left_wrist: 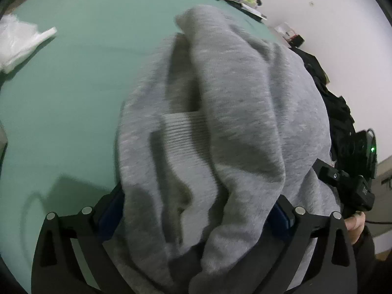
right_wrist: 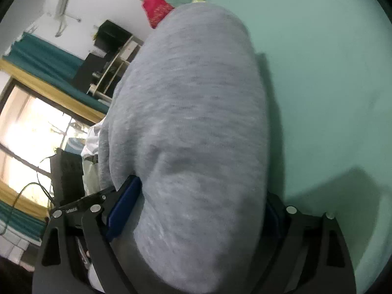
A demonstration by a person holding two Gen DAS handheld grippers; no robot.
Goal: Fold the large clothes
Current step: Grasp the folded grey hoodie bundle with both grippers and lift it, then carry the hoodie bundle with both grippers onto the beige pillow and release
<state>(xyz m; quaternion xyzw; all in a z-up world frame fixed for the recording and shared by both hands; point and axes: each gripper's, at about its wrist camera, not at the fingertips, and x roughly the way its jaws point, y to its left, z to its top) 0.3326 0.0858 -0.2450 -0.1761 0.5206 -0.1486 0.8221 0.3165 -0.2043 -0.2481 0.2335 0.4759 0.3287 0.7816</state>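
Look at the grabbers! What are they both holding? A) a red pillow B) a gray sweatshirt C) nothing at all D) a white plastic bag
B: the gray sweatshirt bunches up between the pads of the left gripper, and the same gray fabric fills the gap of the right gripper, above the green bed sheet.

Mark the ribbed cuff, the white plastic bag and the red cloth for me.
ribbed cuff [left_wrist: 182, 127], left wrist view, middle of ribbing.
white plastic bag [left_wrist: 17, 44], left wrist view, crumpled body.
red cloth [right_wrist: 158, 6], right wrist view, centre.
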